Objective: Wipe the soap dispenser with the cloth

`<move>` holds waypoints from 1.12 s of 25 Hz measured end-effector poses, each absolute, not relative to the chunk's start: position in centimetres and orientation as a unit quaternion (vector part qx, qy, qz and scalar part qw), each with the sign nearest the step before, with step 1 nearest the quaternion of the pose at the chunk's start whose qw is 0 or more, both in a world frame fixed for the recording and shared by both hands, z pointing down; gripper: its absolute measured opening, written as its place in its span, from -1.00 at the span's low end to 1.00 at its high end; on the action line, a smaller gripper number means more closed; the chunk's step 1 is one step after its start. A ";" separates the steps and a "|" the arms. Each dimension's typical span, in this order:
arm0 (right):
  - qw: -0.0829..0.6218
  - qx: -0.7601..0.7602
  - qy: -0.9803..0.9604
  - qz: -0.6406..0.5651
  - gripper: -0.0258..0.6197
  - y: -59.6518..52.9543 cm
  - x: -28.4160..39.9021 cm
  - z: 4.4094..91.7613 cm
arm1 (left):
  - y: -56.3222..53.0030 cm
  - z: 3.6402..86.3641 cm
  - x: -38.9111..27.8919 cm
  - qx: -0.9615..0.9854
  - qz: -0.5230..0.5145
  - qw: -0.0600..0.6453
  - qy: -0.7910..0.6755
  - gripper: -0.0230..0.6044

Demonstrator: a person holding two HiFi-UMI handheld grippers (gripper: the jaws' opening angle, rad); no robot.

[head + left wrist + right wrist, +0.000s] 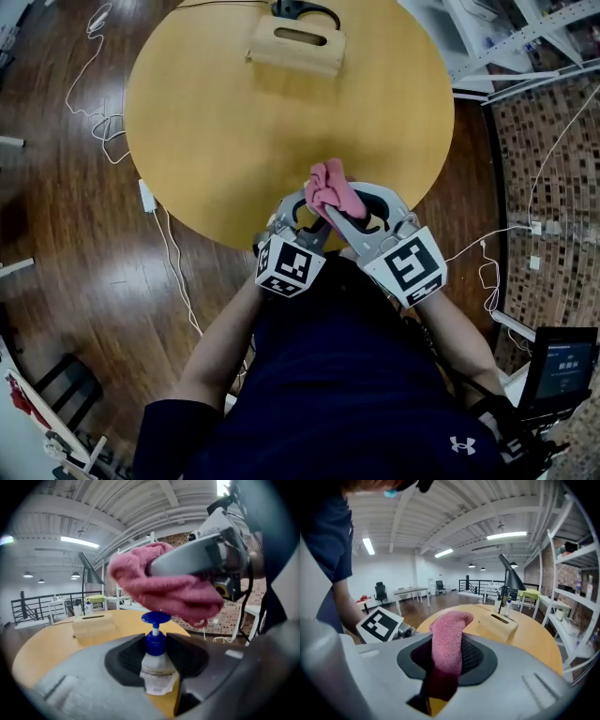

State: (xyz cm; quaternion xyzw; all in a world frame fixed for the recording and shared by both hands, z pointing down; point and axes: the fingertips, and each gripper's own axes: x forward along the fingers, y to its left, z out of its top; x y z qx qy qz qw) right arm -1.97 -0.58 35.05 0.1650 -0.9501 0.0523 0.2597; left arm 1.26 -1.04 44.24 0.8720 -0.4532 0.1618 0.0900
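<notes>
gripping soap dispenser (155, 643), left gripper (156, 656), cloth (161, 588) just above in right gripper (446, 654)

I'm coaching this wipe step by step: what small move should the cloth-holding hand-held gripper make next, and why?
Probably lower the right hand-held gripper a little so the pink cloth presses onto the soap dispenser at its blue pump head, then rub. The left hand-held gripper is shut on the dispenser's neck, steadying it, and the cloth hangs just over the pump.

Fuzzy terry cloth (447, 639); smooth glossy plastic soap dispenser (154, 651); matt wood table (225, 141).
</notes>
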 end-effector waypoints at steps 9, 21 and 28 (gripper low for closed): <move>0.338 0.266 -0.901 0.057 -0.59 -3.8 2.8 38.8 | -1.0 44.0 1.8 0.875 0.160 0.083 -0.450 -0.49; 0.341 0.211 -0.916 0.013 -0.59 -1.1 -2.4 37.6 | -1.2 43.8 1.9 0.878 0.153 0.081 -0.447 -0.49; 0.364 0.302 -0.879 0.061 -0.59 -5.1 5.0 39.2 | -1.0 43.8 1.8 0.877 0.153 0.082 -0.447 -0.49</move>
